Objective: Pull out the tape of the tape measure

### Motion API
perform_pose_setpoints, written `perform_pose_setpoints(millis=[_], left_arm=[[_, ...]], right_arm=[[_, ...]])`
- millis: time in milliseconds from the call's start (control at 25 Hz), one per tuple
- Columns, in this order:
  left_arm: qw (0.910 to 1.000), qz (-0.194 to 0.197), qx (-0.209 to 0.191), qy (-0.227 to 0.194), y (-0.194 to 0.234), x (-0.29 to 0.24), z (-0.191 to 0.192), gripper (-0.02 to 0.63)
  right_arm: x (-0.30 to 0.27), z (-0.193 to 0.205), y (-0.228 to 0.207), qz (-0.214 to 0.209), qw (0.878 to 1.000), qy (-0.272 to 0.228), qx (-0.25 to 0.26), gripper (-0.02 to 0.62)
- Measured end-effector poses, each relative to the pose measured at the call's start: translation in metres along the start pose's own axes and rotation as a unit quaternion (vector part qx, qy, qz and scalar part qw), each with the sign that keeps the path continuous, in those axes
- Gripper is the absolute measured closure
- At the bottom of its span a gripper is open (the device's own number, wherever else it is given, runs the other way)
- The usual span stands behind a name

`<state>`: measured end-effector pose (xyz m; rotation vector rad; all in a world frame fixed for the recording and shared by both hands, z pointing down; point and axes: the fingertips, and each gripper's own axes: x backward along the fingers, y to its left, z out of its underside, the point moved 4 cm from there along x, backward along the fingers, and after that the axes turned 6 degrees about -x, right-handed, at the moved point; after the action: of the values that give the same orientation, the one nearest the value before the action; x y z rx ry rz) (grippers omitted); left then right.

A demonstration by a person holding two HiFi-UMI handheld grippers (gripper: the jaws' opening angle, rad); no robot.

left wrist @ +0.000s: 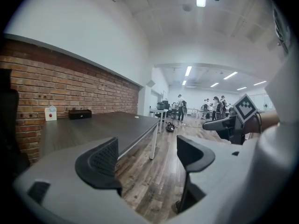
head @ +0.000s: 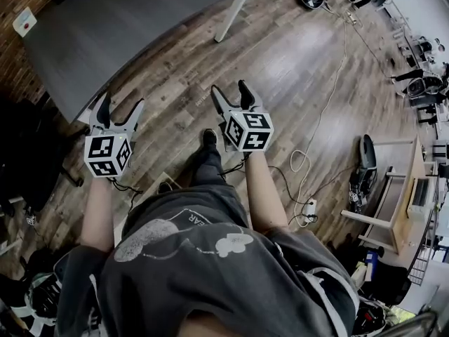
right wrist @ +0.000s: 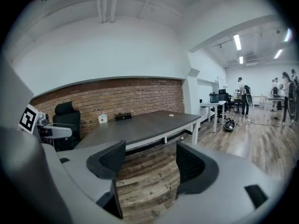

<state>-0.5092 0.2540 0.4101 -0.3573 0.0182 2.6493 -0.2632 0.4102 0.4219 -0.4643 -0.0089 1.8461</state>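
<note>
No tape measure shows in any view. In the head view both grippers are held out in front of the person's body, above the wooden floor point(head: 280, 55). My left gripper point(head: 121, 111) is open with only floor between its jaws; its own view shows the same point(left wrist: 147, 148). My right gripper point(head: 230, 93) is also open and holds nothing, as its own view confirms point(right wrist: 149, 157). A dark grey table point(head: 119, 27) stands ahead of both grippers. Each gripper appears at the edge of the other's view: the right gripper point(left wrist: 229, 125) and the left gripper point(right wrist: 51, 132).
On the table's far end by the brick wall point(left wrist: 70, 87) sit a small black box point(left wrist: 79, 114) and a white object with a red dot point(left wrist: 50, 113). A black office chair point(right wrist: 67, 120) stands at the left. Cables point(head: 309, 153) and a power strip point(head: 309, 208) lie on the floor at right. People point(left wrist: 215, 108) stand far off.
</note>
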Motion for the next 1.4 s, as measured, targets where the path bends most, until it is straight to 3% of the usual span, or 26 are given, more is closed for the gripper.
perform_pose_setpoints(millis=[200, 400, 600, 960, 1400], left_arm=[[0.9995, -0.028, 0.006, 0.015, -0.013, -0.081, -0.016, 0.221], [0.9983, -0.038, 0.039, 0.021, -0.033, -0.172, -0.05, 0.22], [0.9974, -0.063, 0.027, 0.021, -0.047, -0.243, -0.083, 0.221], [0.9945, -0.092, 0.036, 0.035, -0.041, -0.306, -0.094, 0.221], [0.9948, -0.095, 0.03, 0.023, 0.018, -0.401, -0.112, 0.221]], right_arm=[[-0.058, -0.023, -0.072, -0.026, 1.0, 0.014, -0.004, 0.273], [-0.113, -0.077, -0.147, -0.058, 0.998, 0.02, 0.009, 0.273], [-0.161, -0.121, -0.206, -0.085, 0.996, 0.026, 0.021, 0.273], [-0.223, -0.144, -0.242, -0.118, 0.992, 0.046, 0.025, 0.273], [-0.324, -0.172, -0.256, -0.128, 0.989, 0.063, 0.043, 0.273]])
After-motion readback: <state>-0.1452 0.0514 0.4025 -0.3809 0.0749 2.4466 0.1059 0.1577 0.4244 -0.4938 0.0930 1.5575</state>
